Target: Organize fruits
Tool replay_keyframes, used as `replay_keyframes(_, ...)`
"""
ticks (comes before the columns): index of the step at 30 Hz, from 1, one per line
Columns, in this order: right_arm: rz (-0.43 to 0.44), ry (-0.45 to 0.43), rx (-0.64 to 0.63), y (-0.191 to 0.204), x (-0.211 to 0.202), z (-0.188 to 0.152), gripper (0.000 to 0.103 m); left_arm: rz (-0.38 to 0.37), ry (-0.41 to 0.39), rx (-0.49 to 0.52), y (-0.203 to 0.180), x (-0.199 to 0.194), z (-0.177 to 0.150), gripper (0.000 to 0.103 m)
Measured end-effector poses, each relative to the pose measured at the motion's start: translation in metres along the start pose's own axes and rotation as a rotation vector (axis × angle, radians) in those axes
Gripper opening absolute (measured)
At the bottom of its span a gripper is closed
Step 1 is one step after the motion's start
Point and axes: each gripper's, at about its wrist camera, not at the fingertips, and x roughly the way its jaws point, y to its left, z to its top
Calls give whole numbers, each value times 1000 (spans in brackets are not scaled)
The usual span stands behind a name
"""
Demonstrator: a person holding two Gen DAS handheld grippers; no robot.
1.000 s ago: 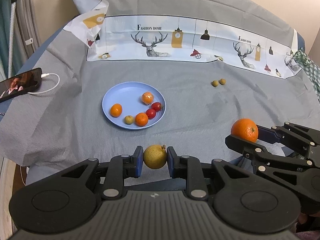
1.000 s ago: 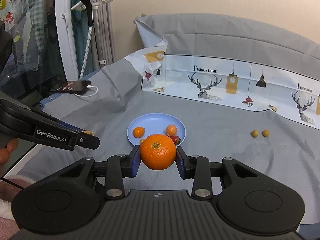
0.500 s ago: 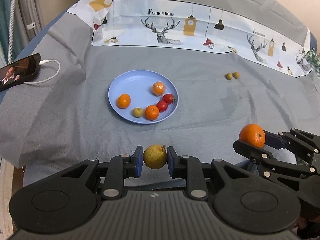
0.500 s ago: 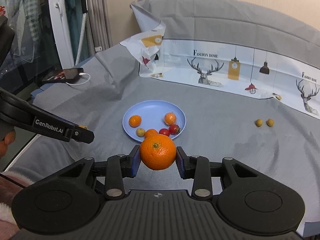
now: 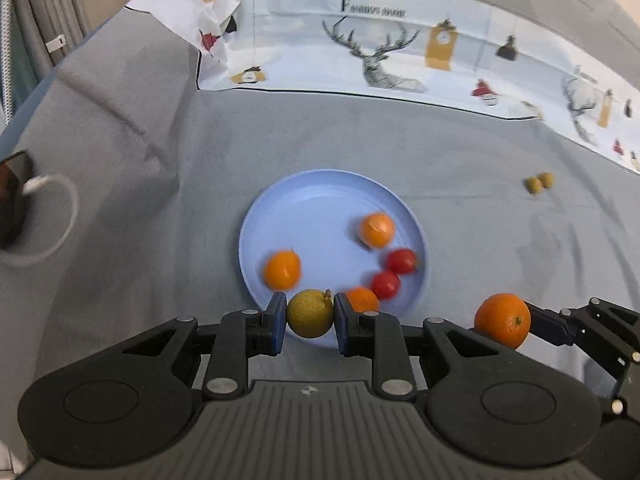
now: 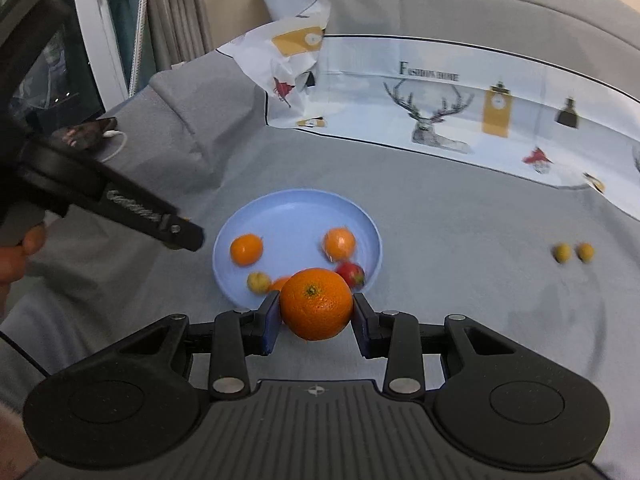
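My left gripper (image 5: 310, 314) is shut on a yellow-green round fruit (image 5: 309, 313) and holds it above the near rim of the blue plate (image 5: 312, 204). My right gripper (image 6: 316, 311) is shut on a large orange (image 6: 316, 309), just short of the plate (image 6: 296, 212); the orange also shows in the left wrist view (image 5: 503, 320). The plate holds several small fruits: oranges (image 5: 282, 269), red tomatoes (image 5: 402, 261) and a small yellow one (image 6: 259, 282). Two small yellow fruits (image 5: 540, 182) lie on the grey cloth at the right.
A phone (image 6: 86, 132) with a white cable (image 5: 52, 216) lies at the left edge. A white printed cloth with deer (image 5: 380, 60) runs along the back. A curtain and a window frame (image 6: 96, 40) stand at the left.
Both grippers have moved forward toward the plate with their fruit still held. The plate now sits much closer in both views.
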Motion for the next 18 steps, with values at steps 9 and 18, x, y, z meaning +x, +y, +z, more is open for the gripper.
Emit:
replay_keyframes(9,28,52,-42,3,83,23,39,32,64,33,5,78,35,27)
replay_keyframes(18,43,100,-91,10,123,28,55,67,9,28,13,84,40,103)
